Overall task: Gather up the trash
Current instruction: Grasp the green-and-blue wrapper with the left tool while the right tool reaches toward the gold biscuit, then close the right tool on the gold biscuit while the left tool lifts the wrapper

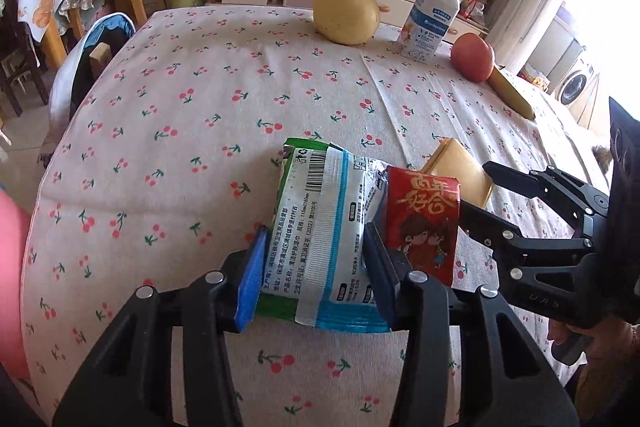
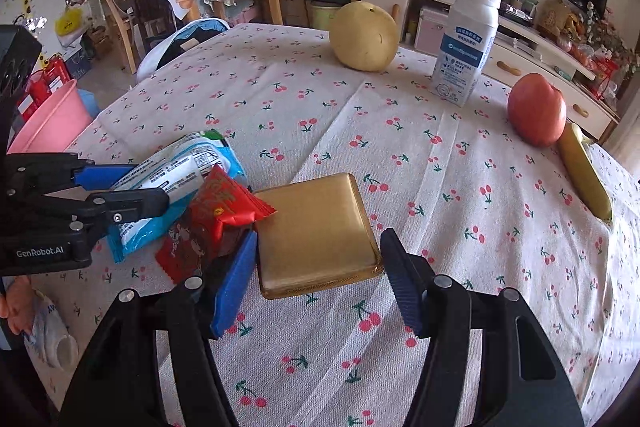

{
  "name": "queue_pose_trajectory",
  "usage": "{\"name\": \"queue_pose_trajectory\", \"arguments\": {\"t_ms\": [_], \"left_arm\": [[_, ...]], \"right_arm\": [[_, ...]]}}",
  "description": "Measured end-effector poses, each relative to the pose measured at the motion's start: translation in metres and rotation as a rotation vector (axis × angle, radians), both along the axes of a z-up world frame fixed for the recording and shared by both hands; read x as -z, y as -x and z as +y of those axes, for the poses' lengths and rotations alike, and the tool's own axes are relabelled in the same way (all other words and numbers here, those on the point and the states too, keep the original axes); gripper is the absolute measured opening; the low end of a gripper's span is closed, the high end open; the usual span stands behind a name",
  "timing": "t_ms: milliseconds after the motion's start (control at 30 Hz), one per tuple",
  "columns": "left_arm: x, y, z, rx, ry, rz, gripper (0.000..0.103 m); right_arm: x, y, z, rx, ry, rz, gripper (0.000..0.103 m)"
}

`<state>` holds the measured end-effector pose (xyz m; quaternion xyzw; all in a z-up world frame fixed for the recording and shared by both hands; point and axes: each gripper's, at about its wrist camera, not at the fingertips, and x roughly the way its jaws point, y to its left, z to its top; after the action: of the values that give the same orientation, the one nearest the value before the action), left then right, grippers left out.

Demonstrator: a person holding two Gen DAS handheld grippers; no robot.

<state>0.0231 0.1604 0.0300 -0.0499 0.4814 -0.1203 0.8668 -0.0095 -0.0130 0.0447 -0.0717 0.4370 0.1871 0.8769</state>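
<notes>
- Left wrist view: left gripper (image 1: pixel 316 263) is clamped on a blue, white and green plastic wet-wipe packet (image 1: pixel 324 239); both blue pads press its sides, and the packet looks lifted off the cherry-print cloth of the counter (image 1: pixel 180 131).
- Slippage is the main risk here: the film is glossy and soft, and the hold sits on the packet's lower part, so it could slide out or buckle on the way to a bin.
- A red foil snack wrapper with cartoon figures (image 1: pixel 422 223) lies against the packet's right side, touching the outer face of the left gripper's right finger. It may get dragged or flicked off the counter.
- Right wrist view: right gripper (image 2: pixel 320 279) stands released, its pads either side of a flat gold square tin (image 2: pixel 316 235) without pressing it.
- Its left pad rests over the red wrapper's edge; closing now could pinch wrapper and tin together, or the rigid tin could skid out.
- A pink plastic bucket (image 2: pixel 52 119) sits beyond the counter's left edge, probably the trash target.
- Both grippers work close together, so a collision is possible.
</notes>
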Motion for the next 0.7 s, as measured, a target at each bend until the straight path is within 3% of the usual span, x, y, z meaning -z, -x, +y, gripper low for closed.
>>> {"name": "queue_pose_trajectory", "arguments": {"t_ms": [233, 500, 533, 567, 633, 700], "left_arm": [[-0.006, 0.019, 0.023, -0.034, 0.1, 0.005, 0.044], [-0.011, 0.027, 0.031, 0.003, 0.114, 0.005, 0.041], [-0.01, 0.026, 0.03, 0.022, 0.119, 0.012, 0.045], [-0.009, 0.025, 0.028, 0.039, 0.109, 0.018, 0.054], [-0.007, 0.025, 0.021, 0.055, 0.04, 0.006, 0.068], [-0.006, 0.022, 0.012, 0.084, 0.006, 0.01, 0.069]], "right_arm": [[-0.002, 0.022, -0.013, 0.111, -0.001, 0.003, 0.064], [-0.01, 0.055, -0.021, 0.184, -0.041, 0.021, 0.064], [-0.011, 0.059, -0.02, 0.186, -0.038, 0.018, 0.064], [-0.012, 0.063, -0.019, 0.189, -0.035, 0.016, 0.064], [-0.013, 0.071, -0.017, 0.198, -0.028, 0.009, 0.064], [-0.015, 0.077, -0.015, 0.203, -0.026, 0.006, 0.064]]}}
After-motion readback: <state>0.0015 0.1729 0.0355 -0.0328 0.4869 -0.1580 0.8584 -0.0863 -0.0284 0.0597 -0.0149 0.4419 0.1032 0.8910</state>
